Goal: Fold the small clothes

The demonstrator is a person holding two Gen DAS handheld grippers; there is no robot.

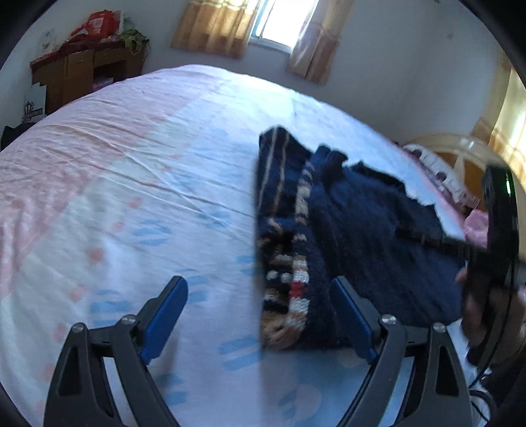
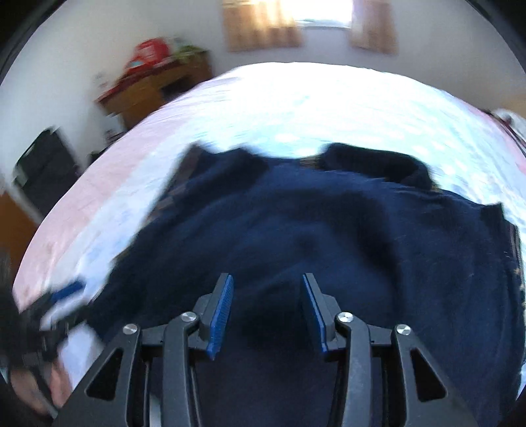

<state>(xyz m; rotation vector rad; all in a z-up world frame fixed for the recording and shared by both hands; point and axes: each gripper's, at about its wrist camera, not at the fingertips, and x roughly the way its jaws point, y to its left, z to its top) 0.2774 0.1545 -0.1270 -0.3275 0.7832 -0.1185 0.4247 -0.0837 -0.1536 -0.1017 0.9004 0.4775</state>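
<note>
A small navy knitted sweater with cream and red pattern bands lies partly folded on the bed. In the left wrist view my left gripper stands wide open just above the sheet. Its right finger is over the sweater's near left edge, and nothing is held. In the right wrist view the sweater fills the middle, plain navy side up. My right gripper hovers over its near part, open, with no cloth pinched between the blue pads. The right gripper and its hand show blurred at the far right of the left wrist view.
The bed sheet is pink, white and pale blue. A wooden desk with red bags stands by the far left wall. A curtained window is behind the bed. A wooden headboard and pink cloth lie at the right.
</note>
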